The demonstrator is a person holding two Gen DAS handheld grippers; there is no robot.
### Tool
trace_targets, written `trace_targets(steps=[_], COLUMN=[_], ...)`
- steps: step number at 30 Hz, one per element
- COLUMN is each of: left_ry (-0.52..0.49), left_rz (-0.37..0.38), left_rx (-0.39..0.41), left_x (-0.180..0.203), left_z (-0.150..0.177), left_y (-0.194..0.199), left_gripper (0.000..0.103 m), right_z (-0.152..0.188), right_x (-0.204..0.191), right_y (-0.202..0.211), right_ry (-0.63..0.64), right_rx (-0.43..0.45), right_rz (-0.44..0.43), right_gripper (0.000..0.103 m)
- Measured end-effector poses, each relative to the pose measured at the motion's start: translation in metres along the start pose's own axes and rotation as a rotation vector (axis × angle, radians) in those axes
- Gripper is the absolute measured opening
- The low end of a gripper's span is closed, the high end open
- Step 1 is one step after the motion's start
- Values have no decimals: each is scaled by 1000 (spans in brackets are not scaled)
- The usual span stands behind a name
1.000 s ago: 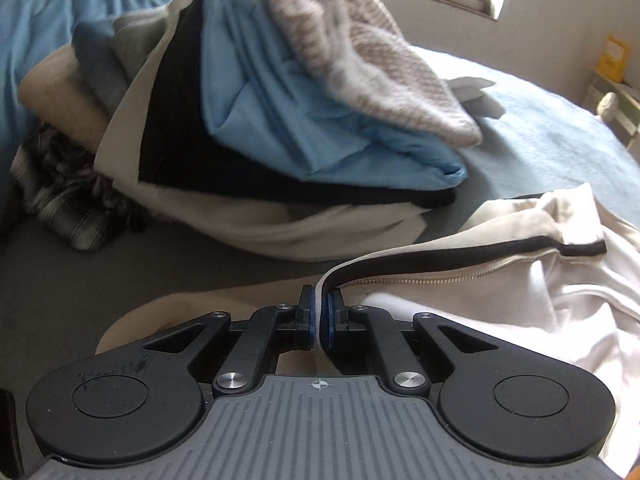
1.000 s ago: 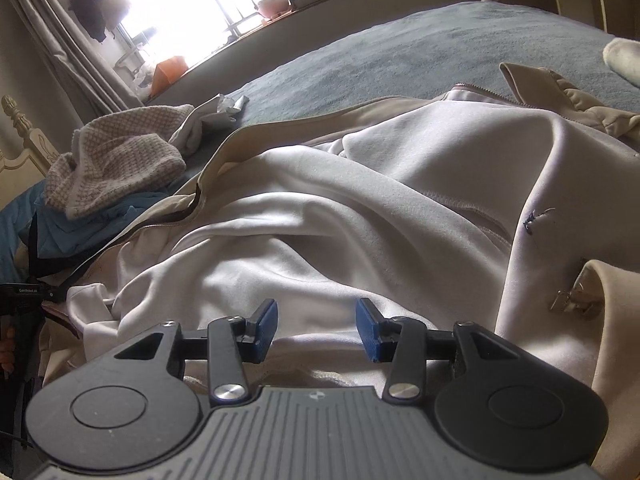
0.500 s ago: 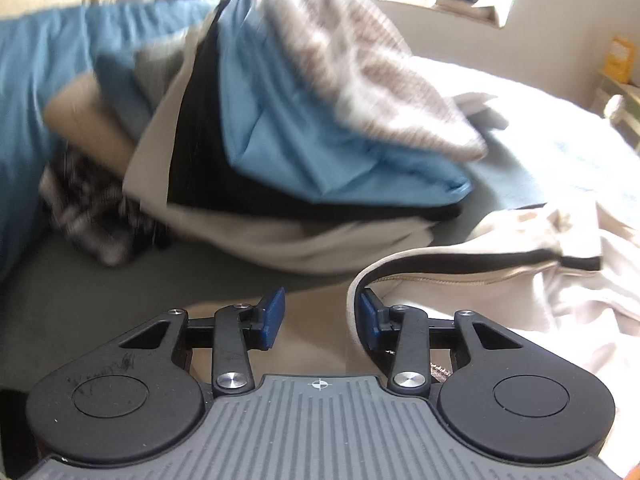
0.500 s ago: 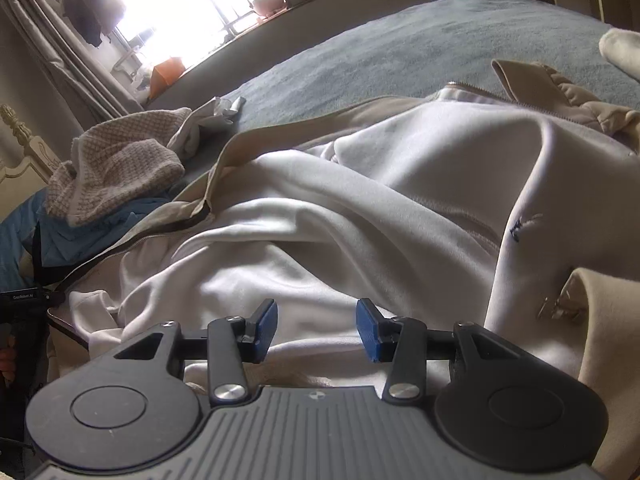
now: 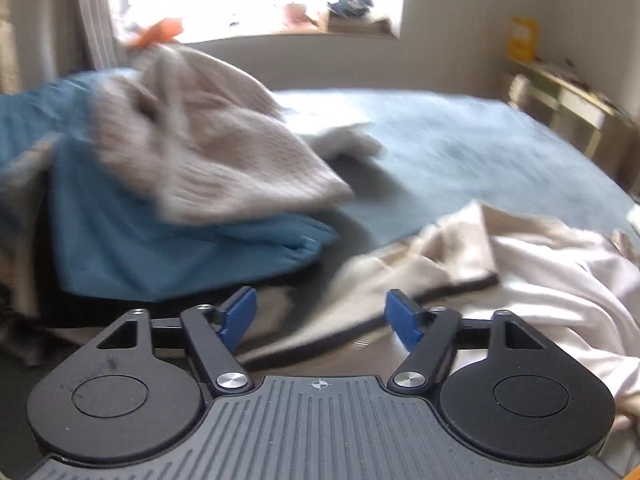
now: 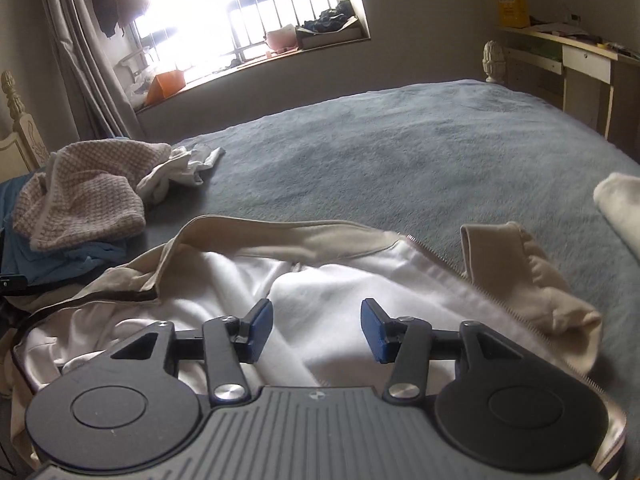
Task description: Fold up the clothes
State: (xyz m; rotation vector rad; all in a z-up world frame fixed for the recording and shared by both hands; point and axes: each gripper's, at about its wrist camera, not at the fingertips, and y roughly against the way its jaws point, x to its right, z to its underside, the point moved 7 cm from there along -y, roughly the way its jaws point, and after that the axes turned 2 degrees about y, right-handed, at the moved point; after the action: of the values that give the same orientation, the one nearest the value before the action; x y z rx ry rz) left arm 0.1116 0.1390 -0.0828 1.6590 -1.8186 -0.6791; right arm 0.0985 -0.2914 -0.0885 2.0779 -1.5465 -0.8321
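Note:
A cream zip jacket (image 6: pixel 328 280) with a dark-trimmed edge lies spread on the grey-blue bed (image 6: pixel 400 152), white lining up. In the left wrist view the same jacket (image 5: pixel 520 280) lies to the right, its dark hem running below my left gripper (image 5: pixel 322 314). The left jaws are opening and nothing is pinched between the blue pads (image 5: pixel 240 312). Over the jacket's lining, my right gripper (image 6: pixel 316 330) has its jaws opening too, pads (image 6: pixel 374 328) clear of the cloth.
A pile of clothes sits at the left: a knitted beige sweater (image 5: pixel 208 152) on a blue garment (image 5: pixel 160 248), with a white cloth (image 6: pixel 180 172) beside it. A window sill (image 6: pixel 256 60) runs behind the bed. A desk (image 6: pixel 580 64) stands at the far right.
The left gripper let go of the jacket's dark-trimmed edge and opened wide. Both grippers lifted and pulled back from the jacket; the right jaws widened a little.

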Motion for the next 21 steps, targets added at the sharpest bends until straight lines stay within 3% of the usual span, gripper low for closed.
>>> trace_targets(steps=[1,4,8,13,18,21], left_ry=[-8,-33,-111,-262,-424,-469], left_rz=[14,57,100,116,102,104], left_rx=[-17,-68,-76,-58,-29,-34], left_x=[10,39,72,105,126,130], left_z=[1,4,2,-2,0,3], left_y=[-9,-37,-63,-91,-118,-134], left_gripper=[76,77,85,97,99,101], right_z=[-5,-17,-25,-23,-7,1], right_x=[4,10,4,-15,-25,-18], right_y=[-6,-23,-46,-81,-119,-137], right_ry=[-1,30,138,281,373,371], right_rx=[-5,-36,-86,-159,-277,-338], right_rz=[2,0,-8,-25,-16,31], right_gripper=[68,70,79,83,85,85])
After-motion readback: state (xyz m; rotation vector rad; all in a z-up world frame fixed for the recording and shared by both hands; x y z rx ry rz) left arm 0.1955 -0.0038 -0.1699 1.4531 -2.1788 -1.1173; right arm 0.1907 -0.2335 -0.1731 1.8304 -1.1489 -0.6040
